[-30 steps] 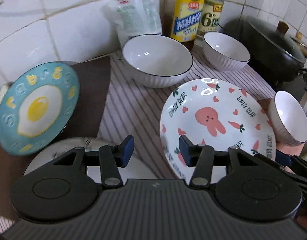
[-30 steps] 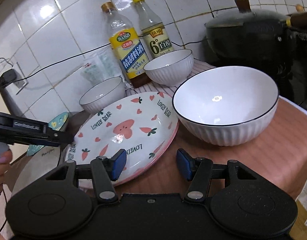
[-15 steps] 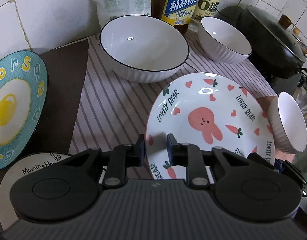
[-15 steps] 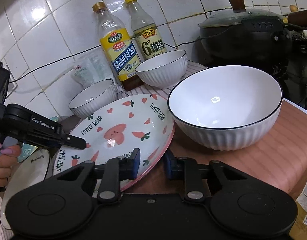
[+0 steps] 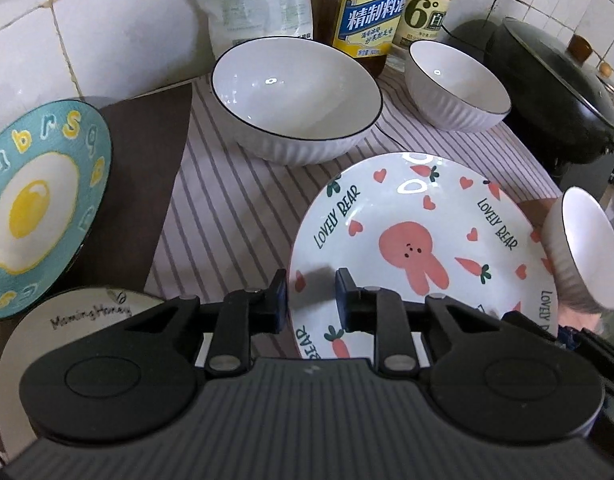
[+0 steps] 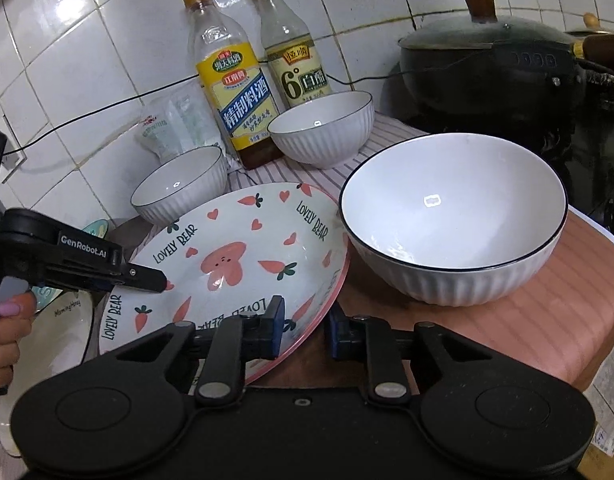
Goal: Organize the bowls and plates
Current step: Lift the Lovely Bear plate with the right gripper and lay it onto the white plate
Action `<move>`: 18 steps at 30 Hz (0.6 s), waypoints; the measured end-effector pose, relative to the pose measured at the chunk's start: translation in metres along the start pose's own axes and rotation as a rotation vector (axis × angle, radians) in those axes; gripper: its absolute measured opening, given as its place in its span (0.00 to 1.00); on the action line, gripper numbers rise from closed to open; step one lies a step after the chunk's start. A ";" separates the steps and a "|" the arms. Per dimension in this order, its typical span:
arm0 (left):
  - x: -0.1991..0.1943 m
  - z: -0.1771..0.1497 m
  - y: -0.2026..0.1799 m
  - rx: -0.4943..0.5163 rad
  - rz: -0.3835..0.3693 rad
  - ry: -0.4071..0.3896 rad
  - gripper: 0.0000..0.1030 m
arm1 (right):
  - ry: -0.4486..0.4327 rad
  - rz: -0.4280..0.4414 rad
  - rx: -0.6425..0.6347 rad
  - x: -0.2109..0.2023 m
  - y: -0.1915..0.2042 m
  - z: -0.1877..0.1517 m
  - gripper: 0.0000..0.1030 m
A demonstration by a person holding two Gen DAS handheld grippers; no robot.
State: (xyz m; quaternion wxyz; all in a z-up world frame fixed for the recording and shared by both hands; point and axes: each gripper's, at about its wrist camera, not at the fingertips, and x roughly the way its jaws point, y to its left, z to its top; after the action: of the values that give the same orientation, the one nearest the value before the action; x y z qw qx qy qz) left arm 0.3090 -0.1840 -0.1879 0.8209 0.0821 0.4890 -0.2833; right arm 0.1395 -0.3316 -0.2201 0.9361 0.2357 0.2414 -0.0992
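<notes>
A white "Lovely Bear" plate (image 5: 419,240) with a pink rabbit lies on the striped cloth; it also shows in the right wrist view (image 6: 227,256). My left gripper (image 5: 311,300) has closed its fingers on the plate's left rim. My right gripper (image 6: 303,328) has closed its fingers on the plate's near right rim. Three white ribbed bowls stand around: a large one (image 5: 295,96) behind the plate, a small one (image 5: 459,84) at the back right, and a large one (image 6: 455,216) on the pink surface right of the plate.
A teal egg plate (image 5: 39,204) leans at the left. A white "Morning Honey" plate (image 5: 67,332) lies at the front left. Two bottles (image 6: 235,80) and a bag (image 5: 259,0) stand against the tiled wall. A black pot (image 6: 491,64) sits at the back right.
Both grippers moved in to the rabbit plate and narrowed from wide open to closed on its rim, one at each side. The plate stays on the cloth.
</notes>
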 end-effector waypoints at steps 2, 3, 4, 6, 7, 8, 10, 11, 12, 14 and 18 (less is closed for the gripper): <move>-0.005 -0.003 0.000 -0.006 0.004 0.005 0.22 | 0.001 0.012 0.015 -0.005 0.000 0.000 0.25; -0.009 -0.004 -0.001 -0.006 0.004 0.002 0.22 | -0.001 0.020 0.026 -0.008 -0.001 0.000 0.25; -0.012 -0.005 -0.001 -0.009 0.007 0.000 0.22 | 0.000 0.028 0.030 -0.010 0.000 0.001 0.25; -0.022 -0.008 -0.001 -0.018 0.018 -0.010 0.22 | -0.006 0.041 0.046 -0.016 0.003 0.000 0.25; -0.027 -0.009 -0.001 -0.017 0.026 -0.018 0.22 | -0.008 0.046 0.048 -0.019 0.005 -0.001 0.25; -0.034 -0.011 0.000 -0.015 0.033 -0.027 0.22 | -0.010 0.051 0.047 -0.023 0.009 -0.002 0.25; -0.049 -0.014 0.001 -0.014 0.042 -0.038 0.22 | -0.015 0.069 0.058 -0.033 0.014 -0.003 0.25; -0.056 -0.017 0.002 -0.016 0.046 -0.045 0.22 | -0.015 0.083 0.062 -0.037 0.017 -0.003 0.25; -0.066 -0.020 0.004 -0.019 0.049 -0.055 0.22 | -0.016 0.094 0.060 -0.042 0.020 -0.003 0.25; -0.083 -0.026 0.009 -0.026 0.059 -0.068 0.22 | -0.020 0.116 0.039 -0.051 0.030 -0.002 0.25; -0.120 -0.044 0.024 -0.082 0.084 -0.101 0.22 | -0.018 0.166 0.007 -0.069 0.052 0.000 0.25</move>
State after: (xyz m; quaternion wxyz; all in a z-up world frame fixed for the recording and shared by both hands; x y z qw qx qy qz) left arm 0.2457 -0.0995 -0.1118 0.8583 0.0546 0.4543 -0.2322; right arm 0.0954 -0.2816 -0.1653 0.9425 0.2570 0.2123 -0.0241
